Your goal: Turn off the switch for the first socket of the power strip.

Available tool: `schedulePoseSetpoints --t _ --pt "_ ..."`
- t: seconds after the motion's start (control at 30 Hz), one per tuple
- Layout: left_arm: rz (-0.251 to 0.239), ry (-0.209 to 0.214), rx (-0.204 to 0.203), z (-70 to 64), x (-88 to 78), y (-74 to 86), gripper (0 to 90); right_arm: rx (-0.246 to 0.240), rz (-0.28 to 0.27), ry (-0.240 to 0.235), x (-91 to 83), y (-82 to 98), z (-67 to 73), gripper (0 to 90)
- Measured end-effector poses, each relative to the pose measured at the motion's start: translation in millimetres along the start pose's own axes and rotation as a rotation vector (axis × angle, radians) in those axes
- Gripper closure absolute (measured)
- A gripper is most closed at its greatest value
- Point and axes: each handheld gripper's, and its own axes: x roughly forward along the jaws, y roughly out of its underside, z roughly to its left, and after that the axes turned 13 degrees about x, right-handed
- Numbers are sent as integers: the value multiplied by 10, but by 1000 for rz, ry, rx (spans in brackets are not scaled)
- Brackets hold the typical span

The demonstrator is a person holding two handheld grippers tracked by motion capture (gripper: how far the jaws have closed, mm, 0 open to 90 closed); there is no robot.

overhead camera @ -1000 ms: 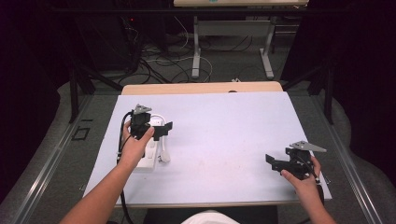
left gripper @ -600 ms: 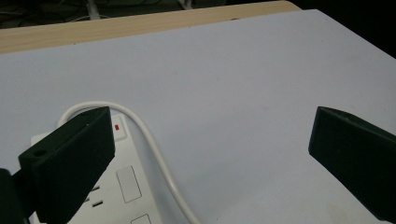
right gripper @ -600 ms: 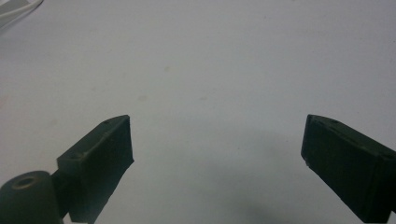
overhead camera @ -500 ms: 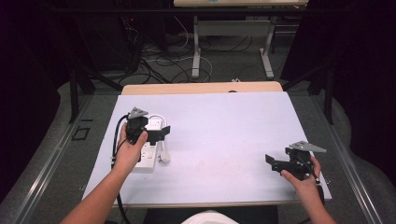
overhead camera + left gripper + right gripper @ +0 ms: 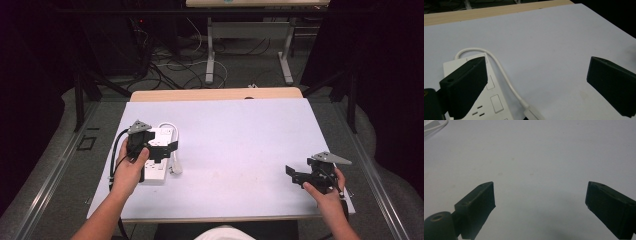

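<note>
The left gripper (image 5: 536, 87), jaws spread wide, has drawn back over the power strip (image 5: 159, 155), likely lining up a grasp, while the right gripper (image 5: 539, 210) hovers spread and empty.

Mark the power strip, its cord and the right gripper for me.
power strip (image 5: 159, 172): high view, on its white near end.
cord (image 5: 503, 72): left gripper view, mid-run of the white cable.
right gripper (image 5: 294, 174): high view, between its open fingertips.

Two bare forearms, no sleeves, enter from the bottom of the frame. Each hand holds black tongs: left tongs (image 5: 171, 145) and right tongs (image 5: 290, 172), each topped by a grey three-cornered plate. A black cable trails from the left one. Blocky matte jaws, with a round hole near the base.
</note>
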Motion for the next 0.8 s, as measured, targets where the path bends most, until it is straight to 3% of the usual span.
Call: schedulePoseSetpoints --t 0.07,0.4,0.8 --pt "1 -16 4 22 -62 15 41 1 1 0 2 2 4 85" --pt "-39 -69 -94 193 -359 229 45 0 -1 2 -6 -2 -3 85" --pt "-50 -122 -134 277 -470 553 54 10 -8 12 -3 1 -4 85"
